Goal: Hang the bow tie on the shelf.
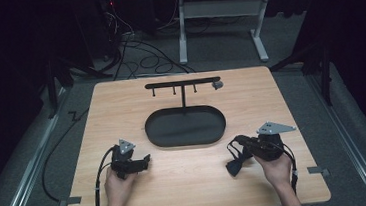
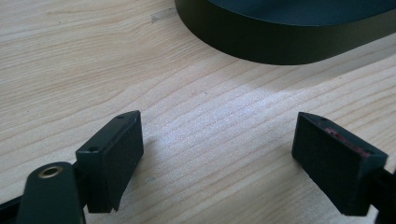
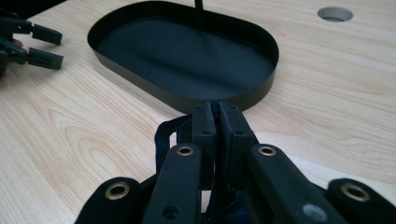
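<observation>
My right gripper hovers over the table's right front, jaws shut on a dark blue strap-like piece that hangs below them. In the right gripper view the jaws are pressed together, and a loop of the dark blue strap bulges out on their left. A black oval tray with a T-shaped hook rack stands at the table's middle. My left gripper is open at the left front, close to the wood. Its pads stand wide apart with nothing between them, just short of the tray wall.
A small grey thing sits at the right end of the rack's bar. A round hole is cut in the tabletop beyond the tray. The wooden table ends close behind both hands. Cables and a desk frame lie on the floor beyond.
</observation>
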Motion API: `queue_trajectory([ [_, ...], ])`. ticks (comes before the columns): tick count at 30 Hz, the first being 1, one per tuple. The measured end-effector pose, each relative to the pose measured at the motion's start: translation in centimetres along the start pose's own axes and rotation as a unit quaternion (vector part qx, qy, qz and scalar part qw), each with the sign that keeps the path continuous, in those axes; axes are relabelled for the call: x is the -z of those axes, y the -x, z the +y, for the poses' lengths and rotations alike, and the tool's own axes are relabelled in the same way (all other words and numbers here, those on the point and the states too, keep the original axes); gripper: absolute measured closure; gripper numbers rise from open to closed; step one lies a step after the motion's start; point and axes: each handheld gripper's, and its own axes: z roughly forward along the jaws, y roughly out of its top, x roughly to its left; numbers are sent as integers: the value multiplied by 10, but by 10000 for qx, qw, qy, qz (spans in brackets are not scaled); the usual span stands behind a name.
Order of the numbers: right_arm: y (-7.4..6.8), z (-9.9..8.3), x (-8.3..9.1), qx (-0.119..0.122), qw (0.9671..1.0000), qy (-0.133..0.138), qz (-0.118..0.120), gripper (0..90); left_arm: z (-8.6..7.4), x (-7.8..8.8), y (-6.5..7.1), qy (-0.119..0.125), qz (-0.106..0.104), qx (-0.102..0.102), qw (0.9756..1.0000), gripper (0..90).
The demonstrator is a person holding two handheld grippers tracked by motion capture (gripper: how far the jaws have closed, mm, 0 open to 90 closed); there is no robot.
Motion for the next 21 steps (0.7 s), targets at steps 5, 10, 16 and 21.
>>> queue_trajectory([
  [5,-2,5,2,64,10000,66,19,874,0,0,0,1,0,0,10000,169],
  [10,-4,12,6,148,9998,118,18,875,0,0,0,1,0,1,10000,169],
  [16,-6,18,7,209,9997,156,30,875,0,0,0,2,0,2,10000,169],
  [21,-7,23,9,245,9995,210,40,875,0,0,0,1,-1,1,10000,169],
])
